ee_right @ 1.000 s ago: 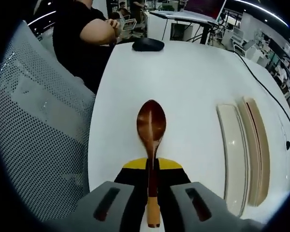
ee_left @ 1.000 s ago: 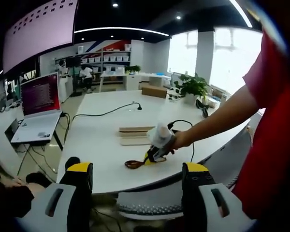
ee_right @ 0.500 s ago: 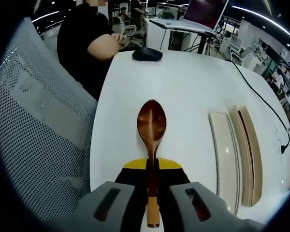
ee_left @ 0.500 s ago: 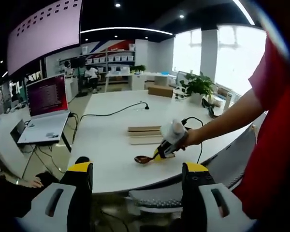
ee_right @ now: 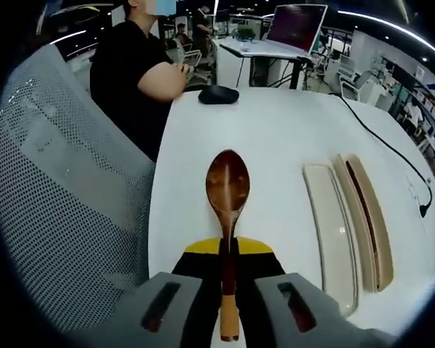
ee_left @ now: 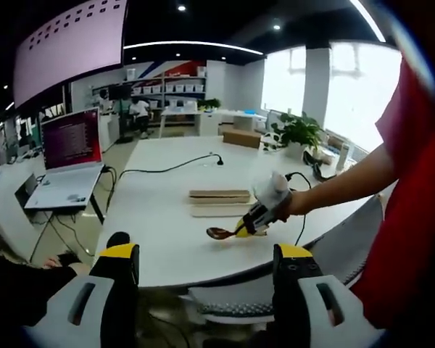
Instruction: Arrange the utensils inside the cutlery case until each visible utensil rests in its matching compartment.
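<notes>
Right gripper (ee_right: pixel 228 250) is clamped on a wooden spoon (ee_right: pixel 228 190), handle pinched between the closed jaws, bowl sticking out toward 12 o'clock above the white table (ee_right: pixel 275 130). In the left gripper view the same right gripper (ee_left: pixel 255 219) sits at center-right, held by a hand (ee_left: pixel 290 205) on a bare arm, with the spoon (ee_left: pixel 221 233) poking out at 9 o'clock low over the table (ee_left: pixel 159 210). Cutlery case (ee_right: pixel 348 217) lies at 3 o'clock of the spoon in the right gripper view, two long shallow parts side by side, well apart from the spoon; in the left gripper view the case (ee_left: pixel 219 202) is just beyond the spoon at 12 o'clock. Left gripper (ee_left: pixel 206 272) has its jaws wide apart, holding nothing, off the table edge. A person in black (ee_right: pixel 134 69) sits at 11 o'clock, a mouse (ee_right: pixel 218 94) on the table near them. Mesh chair (ee_right: pixel 65 196) at 9 o'clock. Laptop (ee_left: pixel 69 156) at 9 o'clock in the left gripper view.
</notes>
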Available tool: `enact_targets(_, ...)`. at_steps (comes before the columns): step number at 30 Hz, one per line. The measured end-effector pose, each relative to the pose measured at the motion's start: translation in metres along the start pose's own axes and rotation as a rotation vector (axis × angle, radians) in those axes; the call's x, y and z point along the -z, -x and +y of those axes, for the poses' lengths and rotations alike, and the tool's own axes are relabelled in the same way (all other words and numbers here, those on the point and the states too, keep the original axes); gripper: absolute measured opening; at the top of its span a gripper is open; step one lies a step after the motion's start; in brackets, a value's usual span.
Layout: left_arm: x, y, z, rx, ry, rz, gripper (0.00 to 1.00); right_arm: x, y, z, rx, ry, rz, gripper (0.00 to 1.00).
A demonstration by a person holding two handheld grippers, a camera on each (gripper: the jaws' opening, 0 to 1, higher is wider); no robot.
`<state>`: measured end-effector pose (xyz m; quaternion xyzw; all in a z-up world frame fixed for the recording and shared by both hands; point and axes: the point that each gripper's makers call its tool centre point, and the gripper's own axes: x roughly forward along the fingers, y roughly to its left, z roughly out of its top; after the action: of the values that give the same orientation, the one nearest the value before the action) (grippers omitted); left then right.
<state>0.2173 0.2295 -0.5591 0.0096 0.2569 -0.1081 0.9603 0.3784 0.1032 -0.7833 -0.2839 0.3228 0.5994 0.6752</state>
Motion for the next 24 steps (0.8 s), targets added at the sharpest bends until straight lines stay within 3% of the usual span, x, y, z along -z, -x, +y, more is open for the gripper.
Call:
enact_targets(4,-0.003,-0.003,-0.002,0.001,-0.006,-0.005,0.77,0.002,0.006,0.003,-0.009,-0.061,-0.028,0.01)
enact_targets(11,-0.003,-0.012,-0.007,0.020,-0.027,0.017,0.77,0.005,0.016,-0.003,0.004,-0.061,-0.031,0.01)
enact_targets(16,-0.014,-0.023,-0.012,0.048,-0.091,0.017,0.76,0.006,0.023,-0.007,0.027,-0.077,-0.051,0.01)
enact_targets(19,-0.023,-0.034,-0.022,0.098,-0.064,-0.005,0.77,0.010,0.031,-0.005,0.032,-0.054,-0.040,0.01)
enact_targets(24,-0.026,-0.044,-0.037,0.144,-0.094,-0.004,0.78,0.020,0.041,-0.016,0.055,-0.005,-0.011,0.01)
